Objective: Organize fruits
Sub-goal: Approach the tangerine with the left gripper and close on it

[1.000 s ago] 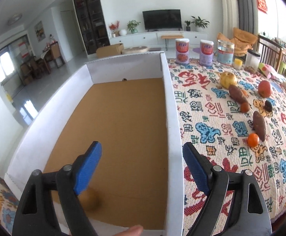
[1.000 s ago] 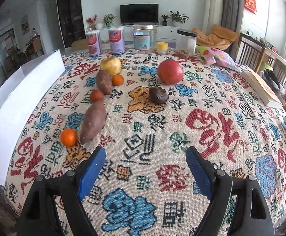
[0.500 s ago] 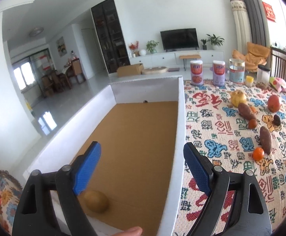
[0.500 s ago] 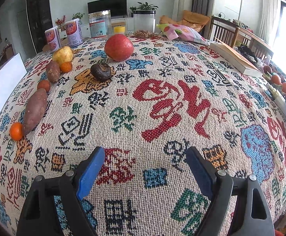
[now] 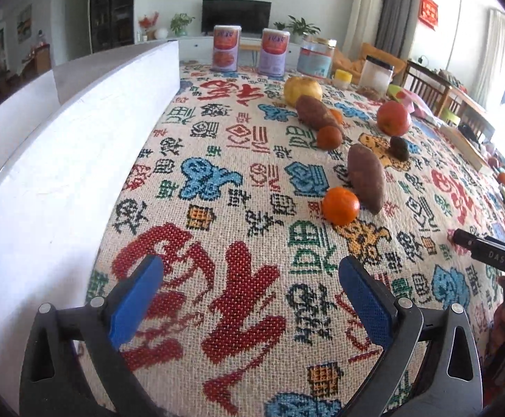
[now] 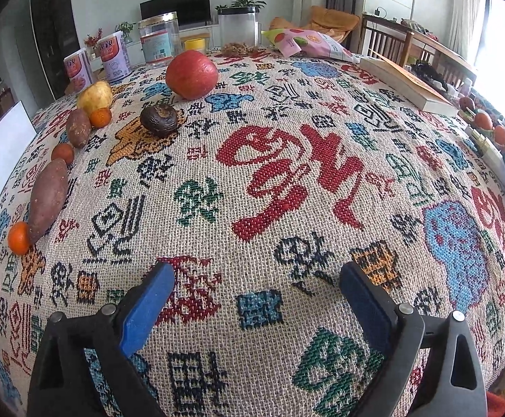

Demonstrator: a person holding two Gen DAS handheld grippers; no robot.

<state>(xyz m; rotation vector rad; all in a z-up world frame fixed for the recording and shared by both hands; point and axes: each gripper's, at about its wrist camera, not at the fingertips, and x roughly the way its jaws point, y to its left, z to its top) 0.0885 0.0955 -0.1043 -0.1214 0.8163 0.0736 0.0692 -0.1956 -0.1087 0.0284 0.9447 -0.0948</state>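
Fruit lies in a row on the patterned tablecloth (image 5: 238, 208). Nearest my left gripper (image 5: 250, 286) is a small orange (image 5: 340, 205), touching a sweet potato (image 5: 366, 176). Farther back lie a second orange (image 5: 329, 137), another sweet potato (image 5: 313, 112), a yellow fruit (image 5: 302, 89), a red apple (image 5: 393, 117) and a dark wrinkled fruit (image 5: 399, 147). The left jaws are opening with nothing between them, over the cloth beside the white box wall (image 5: 54, 160). My right gripper (image 6: 256, 293) hovers over bare cloth, jaws opening and empty; the apple (image 6: 191, 74) and dark fruit (image 6: 158, 120) lie far ahead of it.
Two cans (image 5: 226, 52), a jar (image 5: 315, 59) and a clear canister (image 6: 238, 29) stand at the table's far edge. A snack bag (image 6: 304, 43) and a book (image 6: 408, 85) lie at the right. The other gripper's black tip (image 5: 488, 252) shows at the right.
My left gripper swung right and down, from above the box interior to the tablecloth beside the box. The right gripper sank slightly toward the cloth and rolled. Both jaws stand wider.
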